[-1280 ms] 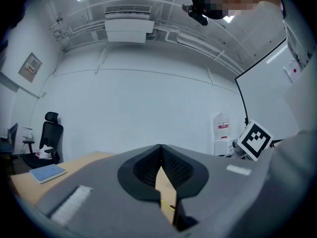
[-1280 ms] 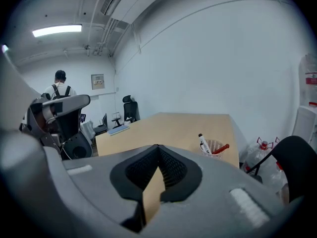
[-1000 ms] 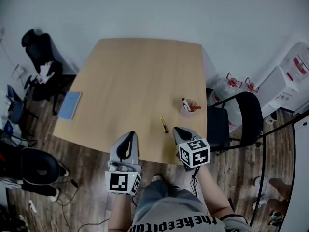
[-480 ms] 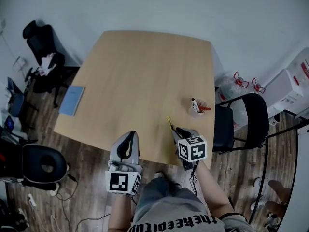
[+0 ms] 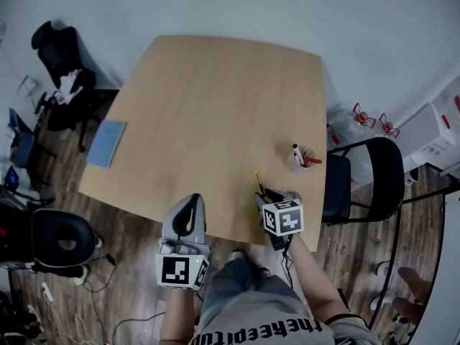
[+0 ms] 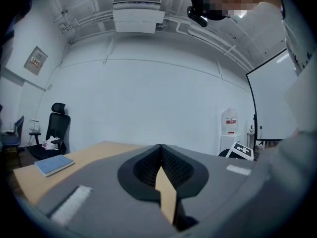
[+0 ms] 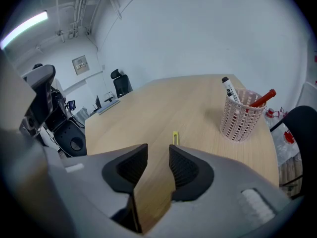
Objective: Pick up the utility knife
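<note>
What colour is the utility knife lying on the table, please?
Yellow; the utility knife shows best in the right gripper view.

Centre of the head view: counter (image 5: 215, 106) in pale tan wood grain. Lower right of centre: utility knife (image 5: 258, 182) in yellow. Right of it: mesh basket (image 5: 298, 162) in a pale pinkish-white lattice, with a red pen (image 7: 262, 98) and a white marker (image 7: 229, 89) capped in black. Left edge: notebook (image 5: 106, 144) in light blue. Far right: chair (image 5: 374, 175) in black. Bottom: floor (image 5: 136, 264) in dark brown planks; shirt (image 5: 259, 322) in grey with black lettering. Top: wall (image 5: 287, 6) in pale grey-white.
</note>
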{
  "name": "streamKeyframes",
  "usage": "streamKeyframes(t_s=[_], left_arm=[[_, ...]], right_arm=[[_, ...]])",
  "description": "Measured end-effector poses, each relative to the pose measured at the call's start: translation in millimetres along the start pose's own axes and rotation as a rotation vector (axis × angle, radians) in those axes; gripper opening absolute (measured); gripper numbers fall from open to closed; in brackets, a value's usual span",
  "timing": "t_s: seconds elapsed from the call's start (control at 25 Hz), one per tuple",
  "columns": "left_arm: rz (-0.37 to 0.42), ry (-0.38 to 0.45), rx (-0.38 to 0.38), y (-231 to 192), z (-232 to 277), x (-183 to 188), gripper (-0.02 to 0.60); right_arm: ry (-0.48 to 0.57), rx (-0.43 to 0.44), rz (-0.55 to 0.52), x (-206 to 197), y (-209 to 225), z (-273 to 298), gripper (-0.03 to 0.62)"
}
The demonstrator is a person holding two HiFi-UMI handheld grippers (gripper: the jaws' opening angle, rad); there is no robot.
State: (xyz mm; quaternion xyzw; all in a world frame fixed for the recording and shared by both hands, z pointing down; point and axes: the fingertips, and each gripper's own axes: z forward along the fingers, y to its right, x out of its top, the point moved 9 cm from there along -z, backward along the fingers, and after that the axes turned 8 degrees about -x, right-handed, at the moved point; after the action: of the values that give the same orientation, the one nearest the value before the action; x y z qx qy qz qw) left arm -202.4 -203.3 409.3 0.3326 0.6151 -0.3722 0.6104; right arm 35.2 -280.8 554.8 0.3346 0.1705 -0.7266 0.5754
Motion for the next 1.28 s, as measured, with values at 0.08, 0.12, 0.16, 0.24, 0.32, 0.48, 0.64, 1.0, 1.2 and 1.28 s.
streamKeyframes(t_s=[0.08,0.12,0.16,0.24,0.32,0.48,0.64,1.0,1.2,1.28], left_arm=[[-0.005,-0.004,0.005,-2,-1,-2,0.02],[-0.007,-0.007,0.007,-3,-1,-3,0.02],[-0.01,-0.009,0.009,-4,-2,-4,0.02],[-0.015,-0.014,0.016,-7,-4,-5,0.02],[-0.017,-0.017,0.026,-10,-5,-5,0.02],[-0.021,-0.025,0.043,-17,-8,-8,0.02],[-0.024,-0.032,0.054,-21,-9,-10,0.02],[-0.029,-0.035,0.07,-23,-12,-14,0.02],[-0.03,-0.033,0.07,-24,-10,-12,0.02],[-0.029,-0.033,0.069,-24,-11,-12,0.02]], right_arm=[[-0.02,-0.012,0.004,-2,1,7,0.147],[-0.029,-0.021,0.006,-3,2,11,0.154],[-0.038,-0.03,0.007,-5,3,15,0.16],[-0.053,-0.052,0.004,-8,4,21,0.166],[-0.067,-0.069,-0.004,-9,5,27,0.167],[-0.093,-0.095,-0.025,-12,6,38,0.17],[-0.119,-0.128,-0.047,-16,6,47,0.172],[-0.124,-0.176,-0.094,-21,7,52,0.129],[-0.121,-0.187,-0.115,-20,7,52,0.099],[-0.12,-0.19,-0.119,-20,7,53,0.076]])
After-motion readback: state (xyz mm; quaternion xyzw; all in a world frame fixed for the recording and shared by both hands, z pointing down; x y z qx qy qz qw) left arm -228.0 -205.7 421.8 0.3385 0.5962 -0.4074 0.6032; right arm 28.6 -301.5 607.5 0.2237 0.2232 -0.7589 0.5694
